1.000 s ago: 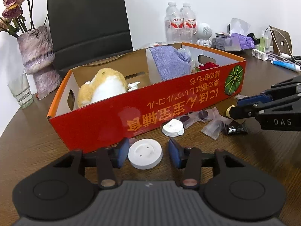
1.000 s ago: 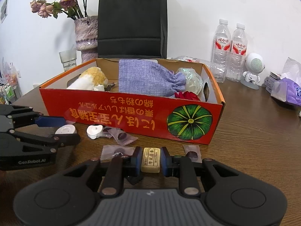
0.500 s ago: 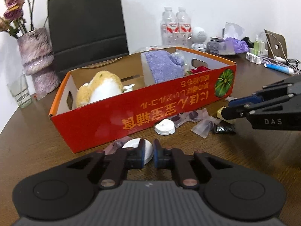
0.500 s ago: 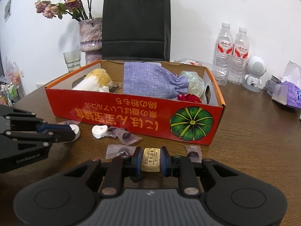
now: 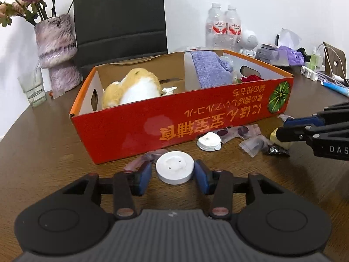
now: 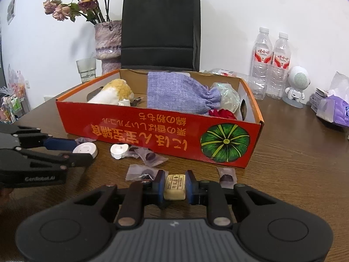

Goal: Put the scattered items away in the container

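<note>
A red cardboard box [image 5: 130, 128] [image 6: 152, 131] holds a plush toy [image 5: 130, 89], a purple pouch [image 6: 174, 93] and a red flower. A white round disc [image 5: 175, 169] [image 6: 86, 149] lies on the table between the fingers of my left gripper [image 5: 173, 173], which is open around it with gaps on both sides. My right gripper [image 6: 175, 185] is shut on a small yellow-beige block [image 6: 175, 186] just above the table. A second white disc [image 5: 209, 141] [image 6: 118, 150] and several wrapped candies [image 6: 150, 157] lie in front of the box.
A black paper bag [image 6: 159, 30], a vase with dried roses [image 5: 56, 52], a drinking glass [image 5: 32, 87], two water bottles [image 6: 270, 61], a small white robot figure [image 6: 295, 87] and tissue packs stand behind and beside the box. Cables lie far right.
My left gripper closed near the white disc half a second ago and has opened again around it. My right gripper keeps its hold on the block and has risen slightly.
</note>
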Tool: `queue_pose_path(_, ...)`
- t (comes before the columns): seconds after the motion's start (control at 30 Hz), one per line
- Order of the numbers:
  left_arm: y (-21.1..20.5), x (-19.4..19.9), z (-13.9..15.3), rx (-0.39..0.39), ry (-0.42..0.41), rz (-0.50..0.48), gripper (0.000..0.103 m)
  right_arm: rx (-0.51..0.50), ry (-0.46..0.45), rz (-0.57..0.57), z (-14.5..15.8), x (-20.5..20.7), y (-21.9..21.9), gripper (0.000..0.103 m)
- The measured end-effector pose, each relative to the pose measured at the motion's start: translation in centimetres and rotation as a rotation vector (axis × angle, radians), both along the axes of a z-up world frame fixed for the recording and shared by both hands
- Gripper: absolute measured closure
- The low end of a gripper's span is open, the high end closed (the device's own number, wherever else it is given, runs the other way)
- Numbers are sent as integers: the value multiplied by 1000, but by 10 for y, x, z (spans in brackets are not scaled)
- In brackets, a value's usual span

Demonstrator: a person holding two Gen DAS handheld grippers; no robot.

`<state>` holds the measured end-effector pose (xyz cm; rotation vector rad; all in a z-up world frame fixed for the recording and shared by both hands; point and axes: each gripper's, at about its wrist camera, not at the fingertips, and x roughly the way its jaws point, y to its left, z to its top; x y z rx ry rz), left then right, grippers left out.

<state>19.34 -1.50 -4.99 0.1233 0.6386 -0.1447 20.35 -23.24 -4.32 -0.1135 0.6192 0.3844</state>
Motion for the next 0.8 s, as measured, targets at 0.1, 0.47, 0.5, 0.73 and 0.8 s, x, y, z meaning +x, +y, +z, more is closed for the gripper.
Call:
queue_pose_path(0.1,-2,-1,1,0,-2,-12,64,1,-3,3,1,-2,1,88)
queue_pose_path(0.47,-4,-39,13,-57,-64,-25,64,59,20,-47,0,-11,-14,69)
queue_pose_path(0.5,-3,-41,13,-60,-64,-21,64,54,18,-50,0,-10,-14,66)
queue_pose_path(0.73,2,-56,19,-94,-81,7,64,21,53,-50,-6,-1,-4,83)
queue_pose_path(0.8,5,-65,24,-101,-95,6,64,49,26,-63,0,-10,-8,83)
